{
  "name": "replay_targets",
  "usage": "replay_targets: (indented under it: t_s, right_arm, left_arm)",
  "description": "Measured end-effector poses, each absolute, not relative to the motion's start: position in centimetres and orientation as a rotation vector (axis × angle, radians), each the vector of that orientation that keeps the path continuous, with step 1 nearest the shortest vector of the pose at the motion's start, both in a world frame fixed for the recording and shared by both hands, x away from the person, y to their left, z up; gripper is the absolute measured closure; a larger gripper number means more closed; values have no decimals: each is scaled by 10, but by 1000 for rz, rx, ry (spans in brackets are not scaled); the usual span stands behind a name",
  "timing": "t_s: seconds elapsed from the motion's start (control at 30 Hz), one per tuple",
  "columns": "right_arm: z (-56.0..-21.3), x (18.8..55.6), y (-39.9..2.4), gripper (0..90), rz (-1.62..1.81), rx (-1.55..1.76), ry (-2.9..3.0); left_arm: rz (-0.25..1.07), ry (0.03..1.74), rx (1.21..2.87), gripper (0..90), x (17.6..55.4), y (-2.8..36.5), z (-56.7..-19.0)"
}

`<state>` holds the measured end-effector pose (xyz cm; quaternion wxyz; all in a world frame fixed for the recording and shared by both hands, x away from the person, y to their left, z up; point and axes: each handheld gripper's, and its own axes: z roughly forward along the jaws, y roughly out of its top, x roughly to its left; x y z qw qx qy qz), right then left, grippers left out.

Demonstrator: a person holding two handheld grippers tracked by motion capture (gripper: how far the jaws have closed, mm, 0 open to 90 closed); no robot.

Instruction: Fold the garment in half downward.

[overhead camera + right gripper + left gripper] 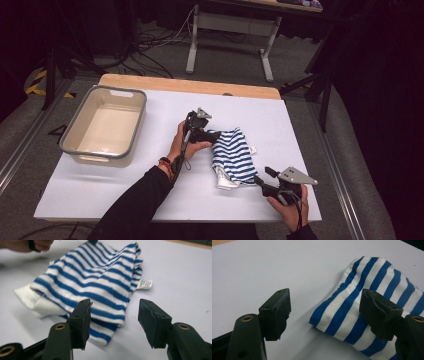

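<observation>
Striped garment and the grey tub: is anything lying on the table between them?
Only the person's left hand with the left gripper, seen in the high view. Otherwise the white table between the striped garment and the tub is bare.

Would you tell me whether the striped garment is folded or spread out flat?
Folded: the striped garment lies doubled into a compact bundle on the table, layers stacked at its edges.
</observation>
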<state>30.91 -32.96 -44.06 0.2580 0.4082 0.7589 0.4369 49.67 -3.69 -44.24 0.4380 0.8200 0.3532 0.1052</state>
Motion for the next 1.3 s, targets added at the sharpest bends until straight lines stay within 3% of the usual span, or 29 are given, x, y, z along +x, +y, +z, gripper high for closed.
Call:
replay_targets:
  t_s: [0.33, 0.5, 0.7, 0.8, 0.9, 1.13, 1.3]
  right_arm:
    - [-448, 330, -320, 547, 1098, 1176, 2113]
    - [-458, 342, -318, 580, 1039, 1232, 2223]
    - [-457, 339, -315, 846, 1051, 1192, 2242]
    - [-454, 336, -314, 862, 1054, 1159, 2256]
    - [-449, 332, -314, 865, 1069, 1141, 2239]
    - [-443, 318, -319, 865, 1097, 1147, 2233]
    - [-452, 315, -314, 862, 999, 1141, 2288]
  left_arm:
    - [224, 889, 2105, 291, 503, -41, -459]
    - [226, 873, 2142, 398, 502, -43, -460]
    - [211, 836, 2155, 586, 502, -41, -459]
    - [155, 802, 2149, 744, 502, -40, -460]
    - [174, 793, 2148, 782, 501, -41, -458]
    - [220, 811, 2094, 722, 502, -35, -452]
    - [285, 919, 2062, 411, 503, -32, -452]
